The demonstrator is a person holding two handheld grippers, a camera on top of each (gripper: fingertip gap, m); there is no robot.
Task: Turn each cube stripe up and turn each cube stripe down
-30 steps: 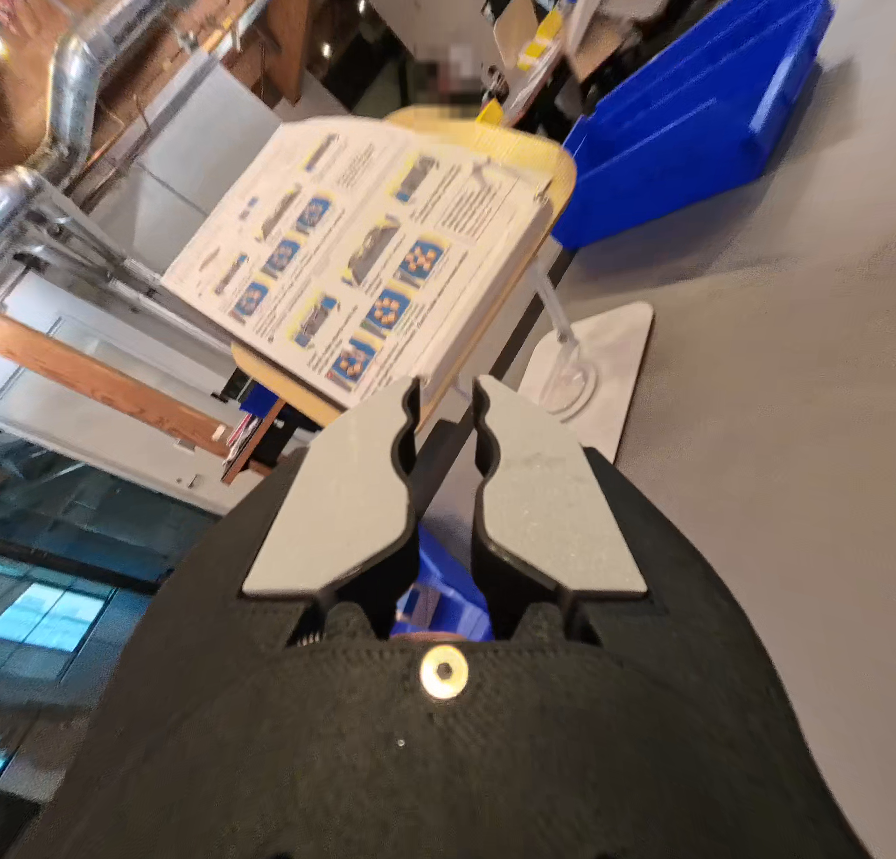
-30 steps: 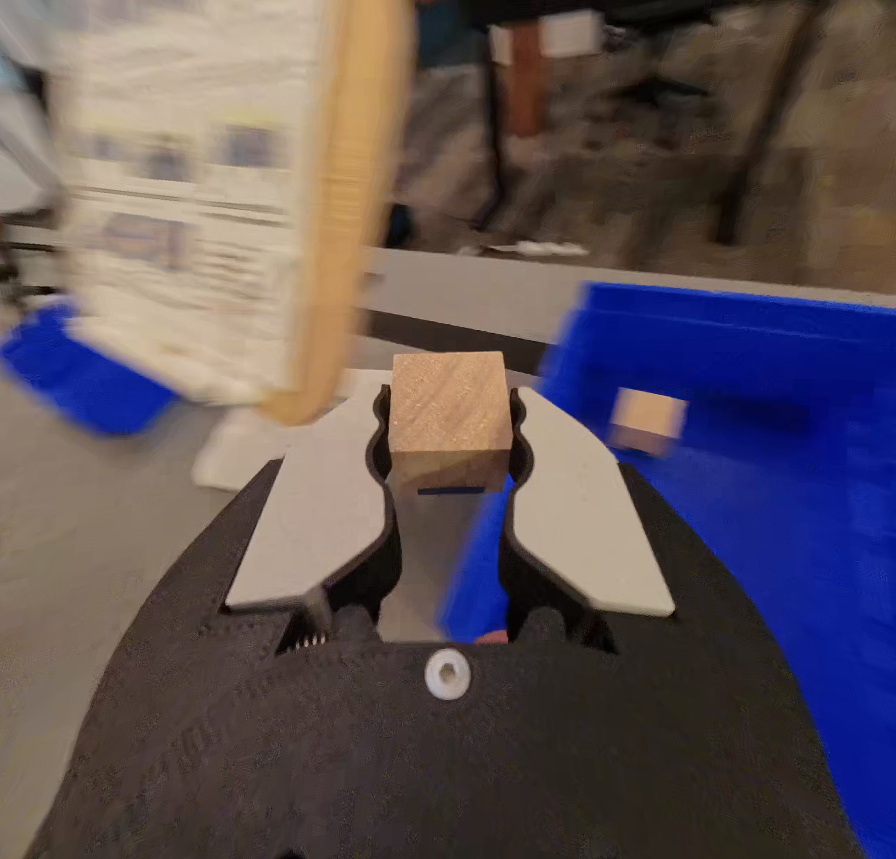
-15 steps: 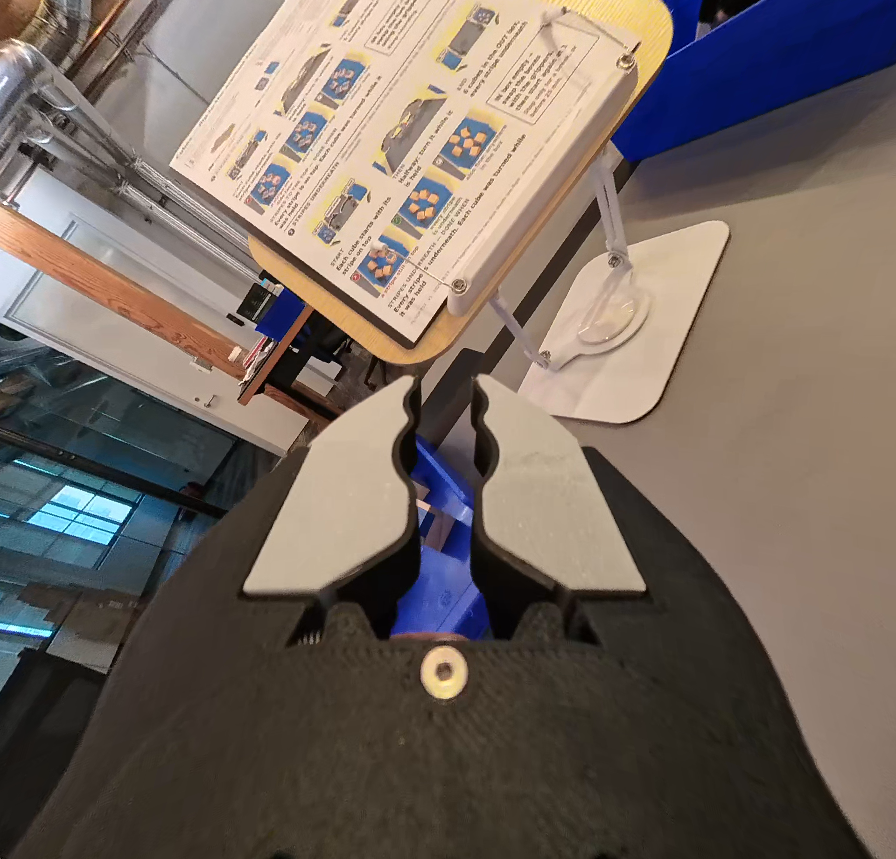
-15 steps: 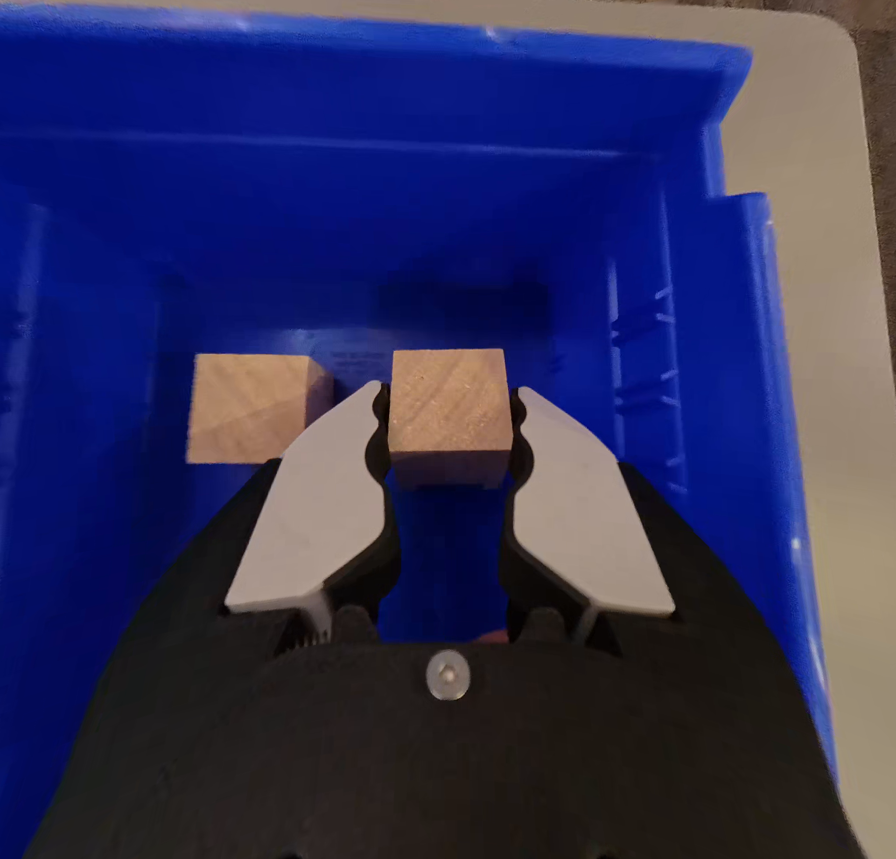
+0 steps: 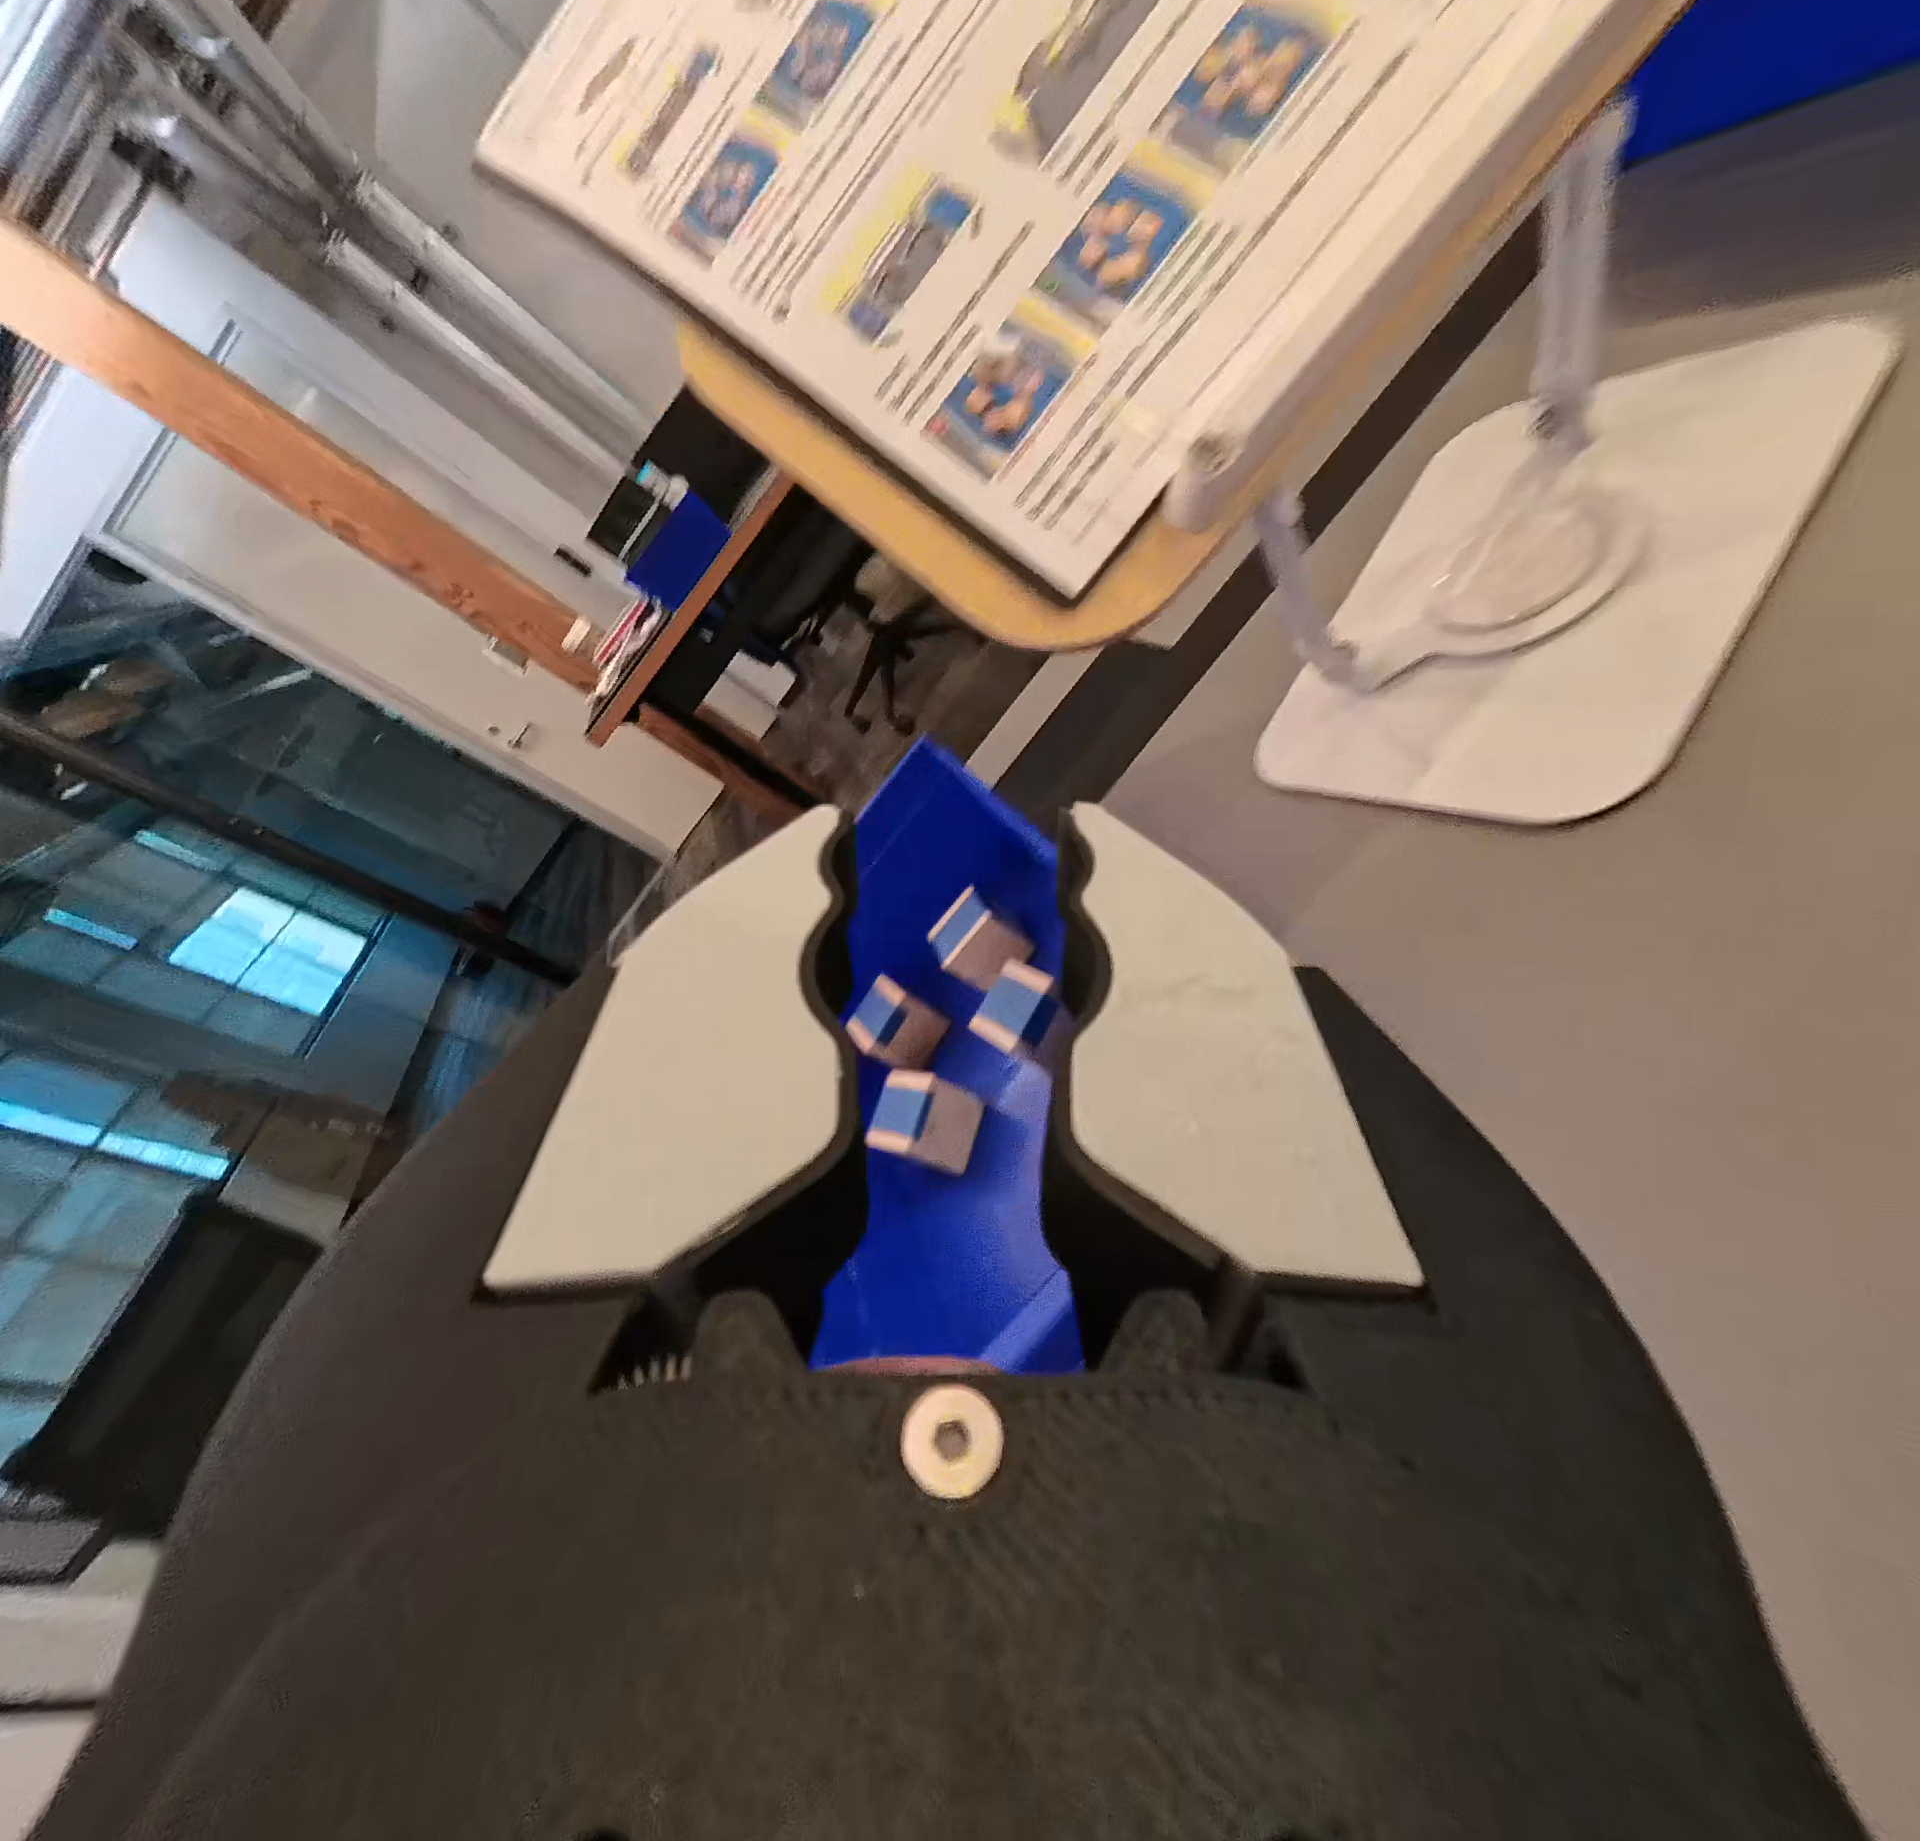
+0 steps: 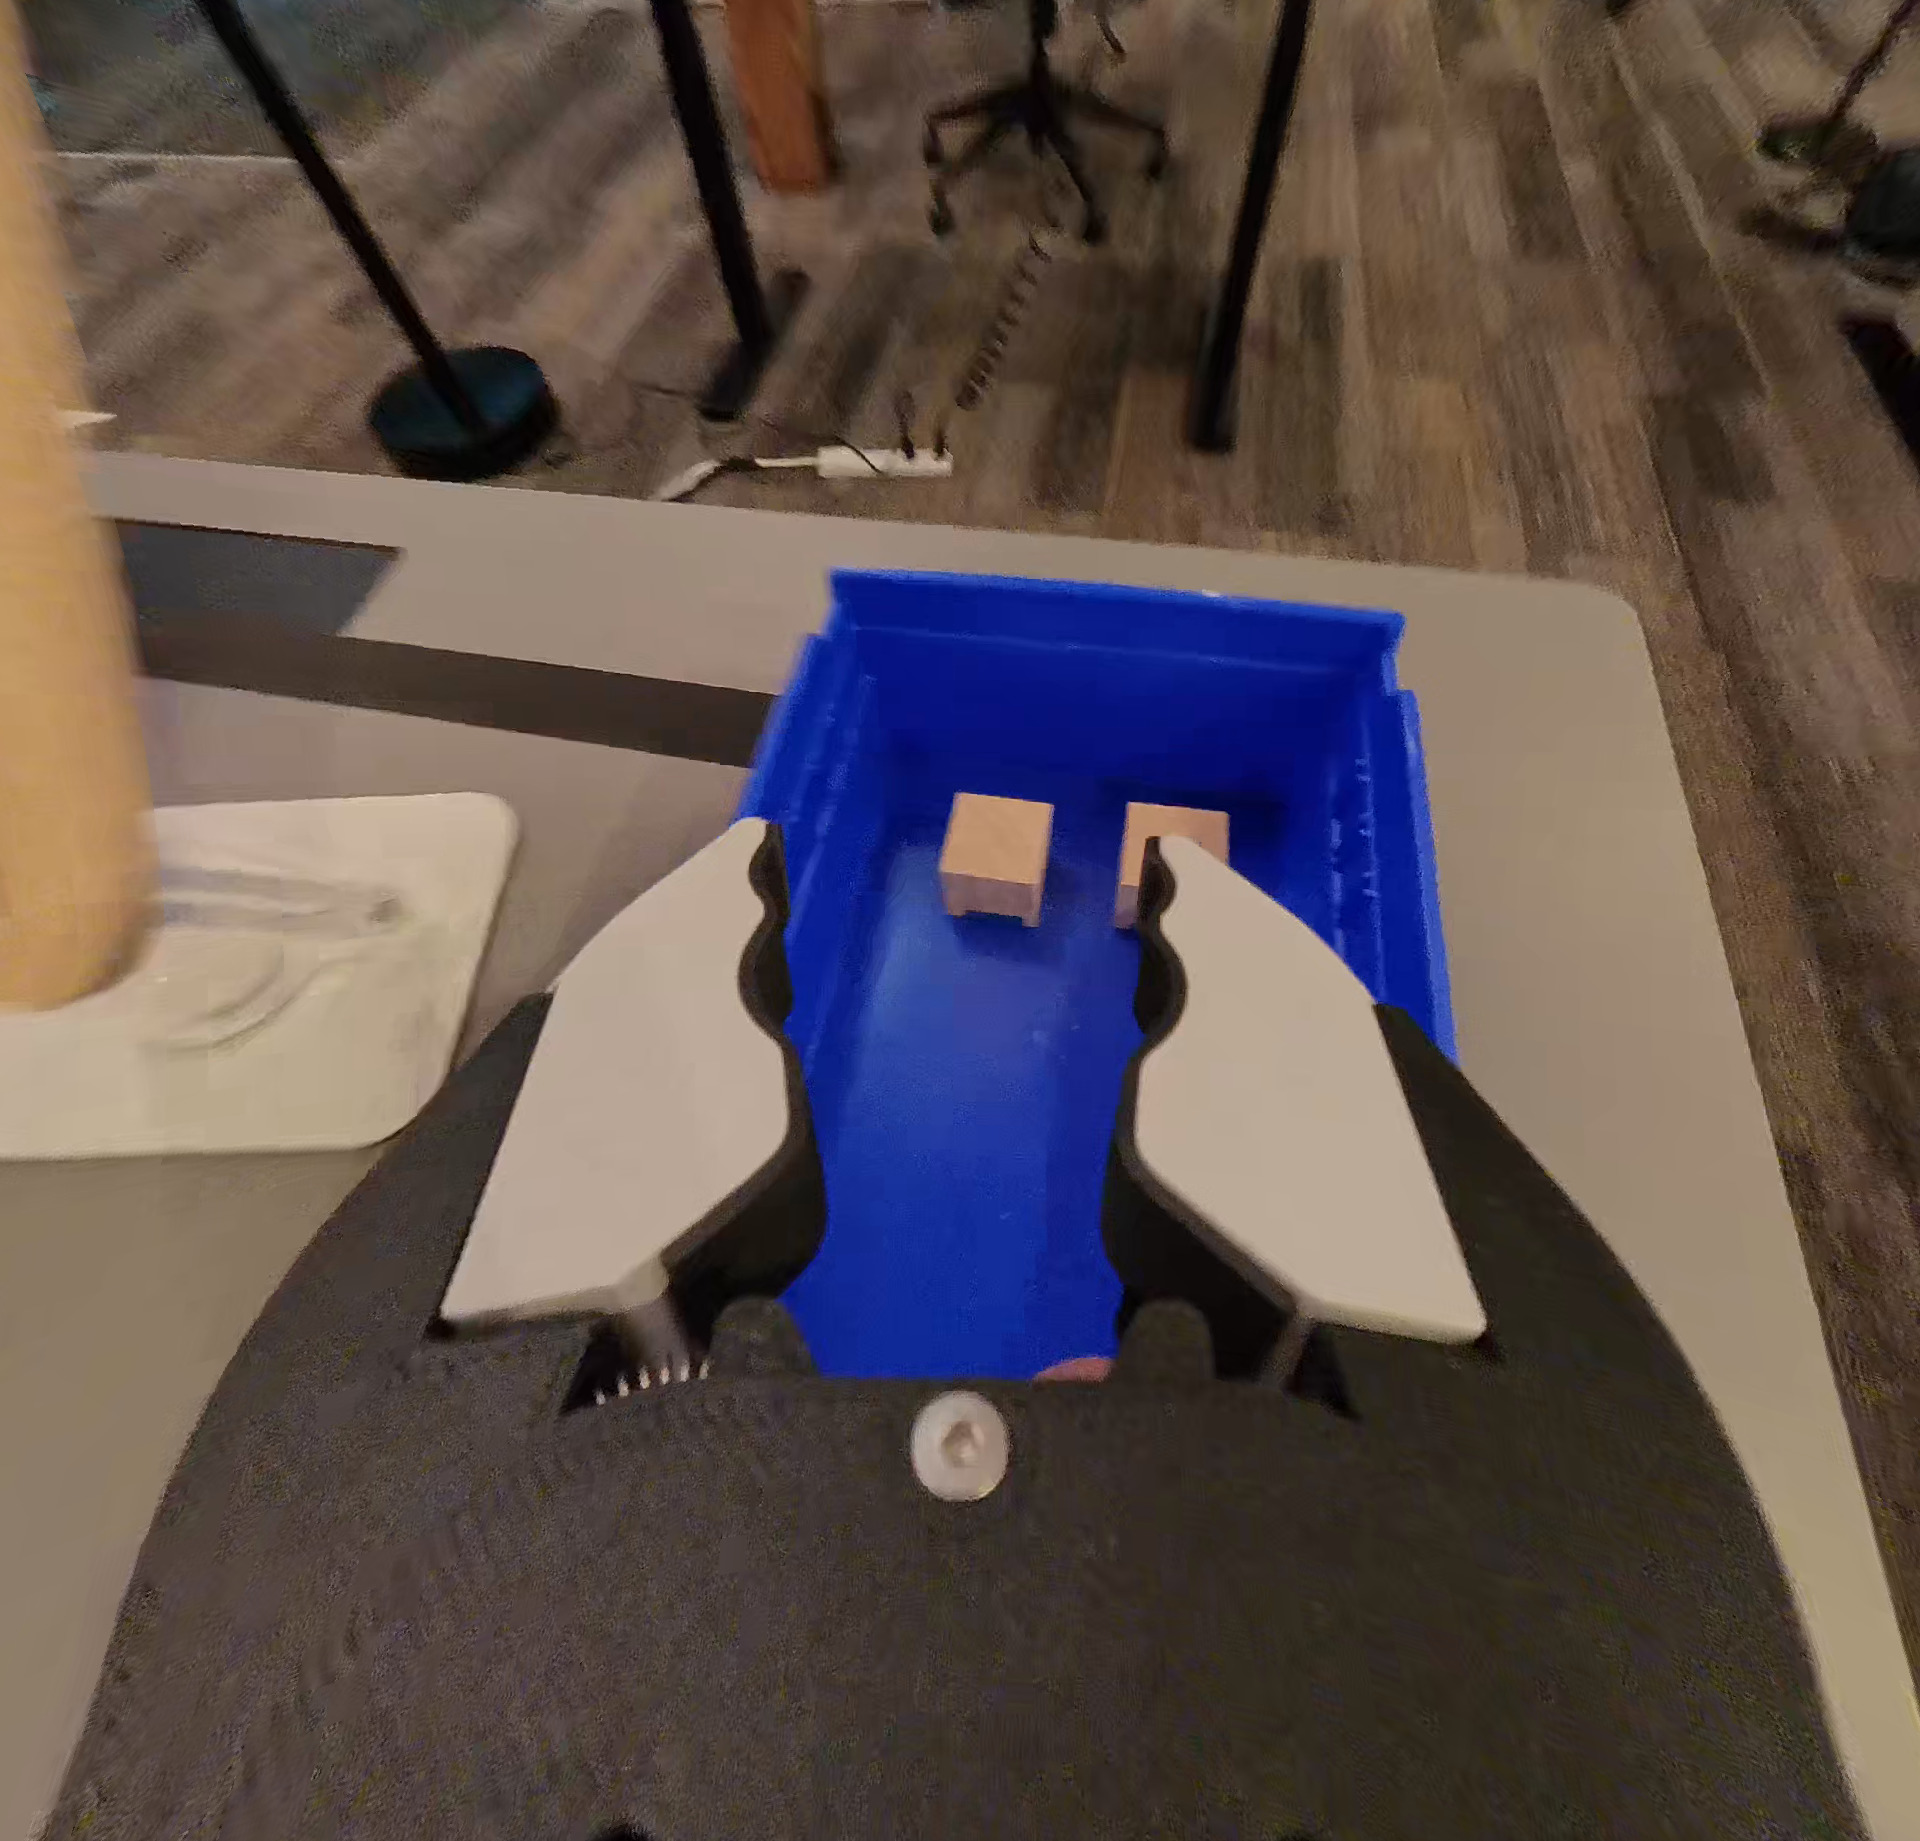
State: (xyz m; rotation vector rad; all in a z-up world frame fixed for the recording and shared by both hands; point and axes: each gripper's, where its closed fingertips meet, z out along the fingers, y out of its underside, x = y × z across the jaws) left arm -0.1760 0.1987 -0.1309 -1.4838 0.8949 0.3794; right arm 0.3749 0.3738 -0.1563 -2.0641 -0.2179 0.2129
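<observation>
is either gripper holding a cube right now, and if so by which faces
Nothing is held. The right gripper is open above the blue bin, where two wooden cubes rest on the floor. The left gripper is open too, nothing between its fingers.

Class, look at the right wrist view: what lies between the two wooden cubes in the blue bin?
Only bare blue bin floor separates left cube from right cube.

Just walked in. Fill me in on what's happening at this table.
A person works two handheld gripping tools over blue bins of wooden cubes. The right tool hangs open and empty above a blue bin where two cubes sit plain side up. The left tool is also open and empty, aimed at another blue bin holding four cubes with blue stripes showing. An instruction sheet on a stand stands between the bins.
</observation>
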